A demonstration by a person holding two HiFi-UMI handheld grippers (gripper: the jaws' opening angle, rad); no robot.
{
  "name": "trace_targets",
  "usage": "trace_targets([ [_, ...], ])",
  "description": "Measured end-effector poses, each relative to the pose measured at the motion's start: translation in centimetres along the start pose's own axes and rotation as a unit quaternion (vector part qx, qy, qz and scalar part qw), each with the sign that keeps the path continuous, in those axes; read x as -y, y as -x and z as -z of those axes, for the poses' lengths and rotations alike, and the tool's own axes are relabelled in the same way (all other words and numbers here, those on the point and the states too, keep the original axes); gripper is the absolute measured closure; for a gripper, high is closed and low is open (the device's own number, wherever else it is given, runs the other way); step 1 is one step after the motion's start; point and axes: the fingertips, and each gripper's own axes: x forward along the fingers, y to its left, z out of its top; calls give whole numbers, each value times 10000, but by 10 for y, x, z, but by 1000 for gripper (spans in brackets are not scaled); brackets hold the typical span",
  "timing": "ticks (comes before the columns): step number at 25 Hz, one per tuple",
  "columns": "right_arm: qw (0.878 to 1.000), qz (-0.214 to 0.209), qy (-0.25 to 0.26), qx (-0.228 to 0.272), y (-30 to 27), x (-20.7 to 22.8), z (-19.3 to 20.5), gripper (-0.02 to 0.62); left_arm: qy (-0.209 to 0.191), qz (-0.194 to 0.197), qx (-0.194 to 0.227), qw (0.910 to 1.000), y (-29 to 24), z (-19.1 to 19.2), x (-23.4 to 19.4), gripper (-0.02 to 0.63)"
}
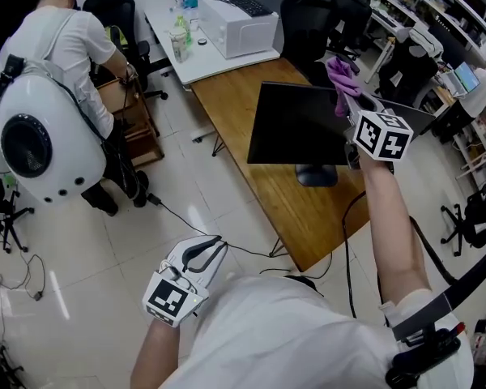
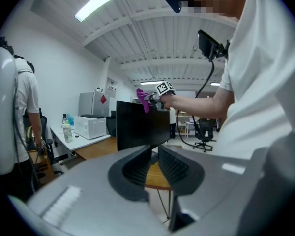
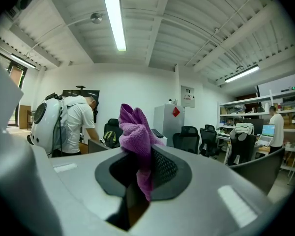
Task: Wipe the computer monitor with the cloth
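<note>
A black computer monitor (image 1: 296, 124) stands on the wooden desk (image 1: 235, 112) with its dark screen toward me; it also shows in the left gripper view as the monitor (image 2: 137, 127). My right gripper (image 1: 346, 104) is raised at the monitor's top right corner, shut on a purple cloth (image 1: 340, 79). The cloth (image 3: 136, 132) bunches up out of the jaws in the right gripper view. My left gripper (image 1: 208, 251) hangs low over the floor, well clear of the desk. Its jaws stand nearly together with nothing between them; through the left gripper (image 2: 154, 151) I see the monitor and the cloth (image 2: 143, 98).
A person with a white round backpack (image 1: 40, 140) bends over at the far left. A white table (image 1: 186, 59) behind the desk carries a white box (image 1: 235, 24) and a bottle (image 1: 178, 43). Black office chairs (image 1: 324, 19) stand behind the monitor. A cable (image 1: 202, 229) runs across the tiled floor.
</note>
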Motion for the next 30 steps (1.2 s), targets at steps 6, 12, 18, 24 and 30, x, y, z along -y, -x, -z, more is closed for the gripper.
trace_targets([
  [6,9996,-268,66,-4,-14,-33,-5,548,73,-121,-15,9999,12,2,-6,535],
  [12,9980,-623,99,-12,-25,-70,-10,548,153,-292,-16,9995,23,2,-10,535],
  [18,9943,-1048,189,2,-38,-112,-16,548,193,-492,3,9986,34,6,-15,535],
  [24,9901,-1375,276,6,-46,-147,-17,548,224,-674,81,9974,42,10,-15,536],
  [30,9872,-1568,306,-14,-49,-168,-13,548,282,-810,25,9963,52,13,-14,537],
])
